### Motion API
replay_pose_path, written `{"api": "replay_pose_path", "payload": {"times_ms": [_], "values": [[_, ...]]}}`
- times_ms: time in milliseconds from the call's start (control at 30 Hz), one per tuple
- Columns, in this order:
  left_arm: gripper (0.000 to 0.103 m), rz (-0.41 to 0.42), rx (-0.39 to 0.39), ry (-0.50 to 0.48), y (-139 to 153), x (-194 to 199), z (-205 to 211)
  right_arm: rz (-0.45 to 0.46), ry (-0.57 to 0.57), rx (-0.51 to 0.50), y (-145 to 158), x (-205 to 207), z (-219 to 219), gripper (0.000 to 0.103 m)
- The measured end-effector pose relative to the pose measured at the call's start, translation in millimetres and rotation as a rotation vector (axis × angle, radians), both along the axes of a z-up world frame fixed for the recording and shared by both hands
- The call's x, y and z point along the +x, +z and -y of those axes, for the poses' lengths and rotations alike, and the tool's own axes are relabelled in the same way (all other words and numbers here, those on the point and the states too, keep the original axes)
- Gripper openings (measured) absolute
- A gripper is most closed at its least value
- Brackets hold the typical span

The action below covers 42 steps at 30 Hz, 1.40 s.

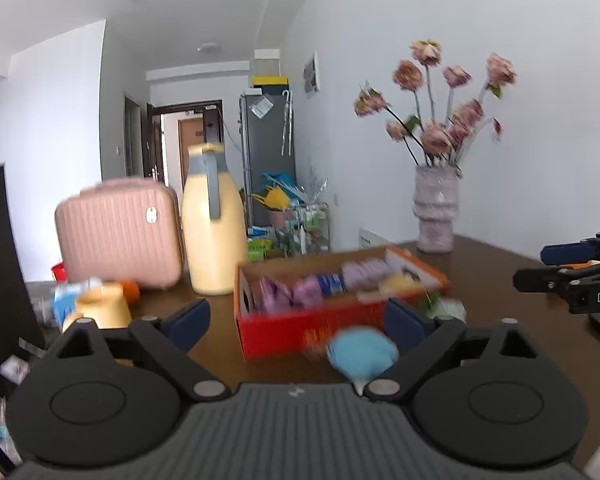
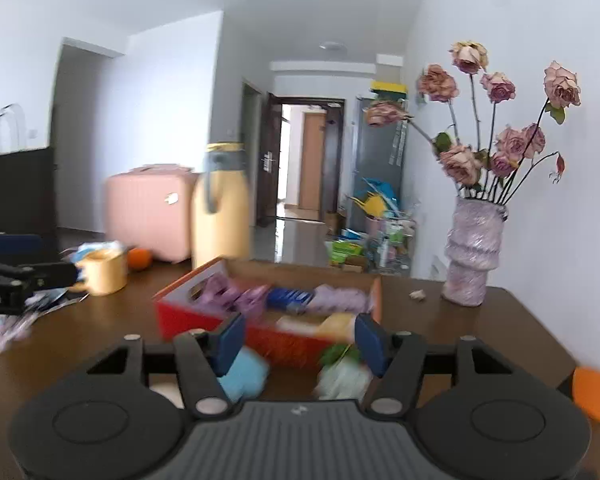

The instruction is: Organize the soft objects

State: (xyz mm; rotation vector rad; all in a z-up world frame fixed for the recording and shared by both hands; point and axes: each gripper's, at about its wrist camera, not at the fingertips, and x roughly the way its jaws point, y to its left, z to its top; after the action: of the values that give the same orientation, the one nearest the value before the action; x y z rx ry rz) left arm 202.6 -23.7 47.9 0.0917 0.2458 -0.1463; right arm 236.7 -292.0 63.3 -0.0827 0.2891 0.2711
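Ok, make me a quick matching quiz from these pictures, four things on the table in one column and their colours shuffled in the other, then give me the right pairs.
Things:
1. small suitcase
2. tall bottle
3. soft ball in front of the box
4. outside of the box

Colours:
A. red
B. light blue
C. pink
D. pale yellow

Pairs: 1-C, 2-D, 3-B, 4-A

Right gripper (image 2: 298, 338) spread w/ nothing between, near red cardboard box (image 2: 204, 318).
Blue soft toy (image 2: 246, 374) near-left; white-green soft toy (image 2: 342, 378) near-right.
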Motion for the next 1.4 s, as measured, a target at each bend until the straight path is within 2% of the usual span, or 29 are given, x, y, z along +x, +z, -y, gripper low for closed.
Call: {"api": "replay_pose_path", "payload": {"times_ms": [100, 200, 300, 433, 600, 700, 800, 867, 933, 1033, 1067, 1133, 1167, 1267, 1400], "values": [[0.096, -0.045, -0.013, 0.032, -24.7, -28.4, -4.0, -0.002, 0.011, 0.015, -30.5, -39.3, -4.1, 0.07], [0.096, -0.129, -0.06, 0.037, -46.2, -46.2, -15.0, -0.047, -0.023, 0.042, -59.9, -67.9, -6.3, 0.07], [0.096, -0.17, -0.032, 0.042, -53.8, -47.8, -17.7, -0.097, -0.016, 0.028, -78.9, -86.6, -10.6, 0.07], [0.096, -0.168, -0.058, 0.042, -54.9, -41.5, -19.3, -0.103, -0.025, 0.018, -86.1, -89.4, -12.7, 0.07], [0.096, -0.205, -0.1, 0.007, -56.9, -17.4, -12.9, -0.123, -0.02, 0.058, -87.1, -73.8, -11.4, 0.068], [0.096, -0.228, -0.14, -0.025, -56.0, 8.3, -8.7, -0.15, 0.001, 0.118, -86.1, -52.8, -7.9, 0.068], [0.09, -0.271, -0.265, -0.108, -54.6, 55.7, -6.6, -0.186, 0.02, 0.169, -83.3, -18.4, -8.8, 0.068], [0.067, -0.373, -0.332, -0.141, -61.2, 99.9, -6.5, -0.194, 0.024, 0.193, -82.0, 9.6, -10.7, 0.068], [0.065, -0.432, -0.339, -0.163, -69.1, 139.9, -5.0, -0.208, 0.031, 0.227, -83.1, 42.6, -11.8, 0.063], [0.064, -0.477, -0.333, -0.187, -77.3, 181.6, -2.4, -0.288, 0.051, 0.303, -89.0, 98.8, -12.4, 0.06], [0.059, -0.497, -0.341, -0.195, -80.6, 192.6, -1.8, -0.316, 0.055, 0.316, -92.2, 115.1, -14.3, 0.06], [0.054, -0.538, -0.37, -0.199, -88.8, 210.3, -3.1, -0.357, 0.064, 0.325, -99.2, 145.5, -19.8, 0.057], [0.047, -0.558, -0.387, -0.209, -93.4, 216.8, -4.3, -0.383, 0.065, 0.334, -103.3, 158.0, -22.3, 0.056], [0.036, -0.593, -0.428, -0.249, -104.3, 224.9, -5.9, -0.43, 0.074, 0.362, -115.2, 186.7, -28.3, 0.054], [0.034, -0.596, -0.467, -0.261, -109.1, 225.8, -9.0, -0.465, 0.083, 0.431, -129.8, 200.7, -26.4, 0.043]]}}
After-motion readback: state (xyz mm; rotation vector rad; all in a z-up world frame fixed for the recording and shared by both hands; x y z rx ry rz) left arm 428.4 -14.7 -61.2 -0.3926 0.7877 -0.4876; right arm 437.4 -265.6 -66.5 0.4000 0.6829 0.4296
